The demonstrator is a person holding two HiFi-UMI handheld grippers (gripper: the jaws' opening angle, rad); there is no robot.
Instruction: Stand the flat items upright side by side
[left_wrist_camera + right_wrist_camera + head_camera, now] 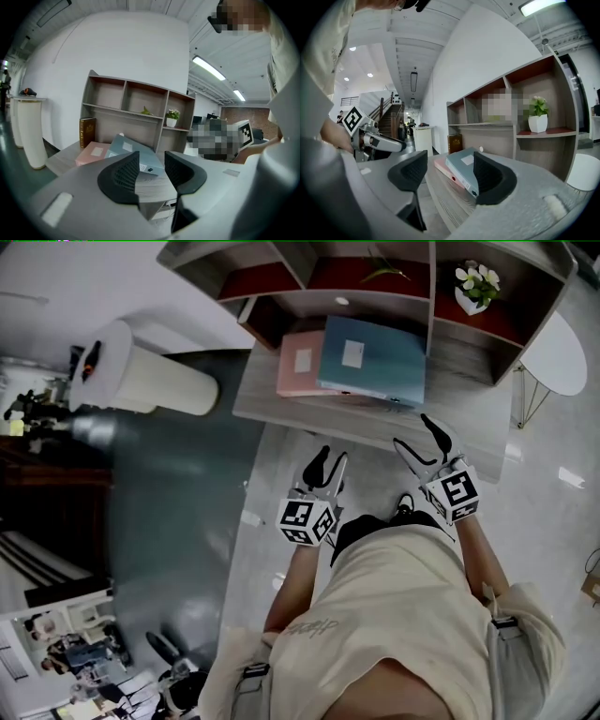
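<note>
Evidently nothing stands upright yet: the blue binder [373, 360] lies flat, overlapping the pink binder [298, 364], on the counter [272, 413] below the shelf [375, 296]. The left claw [328, 463] and right claw [419, 442] hover short of them, both apart and empty, likely lining up a grab.

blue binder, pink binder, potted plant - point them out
blue binder [380, 367]: head view, front cover right of its label
pink binder [298, 382]: head view, cover below its label
potted plant [478, 279]: head view, its white flowers
</note>
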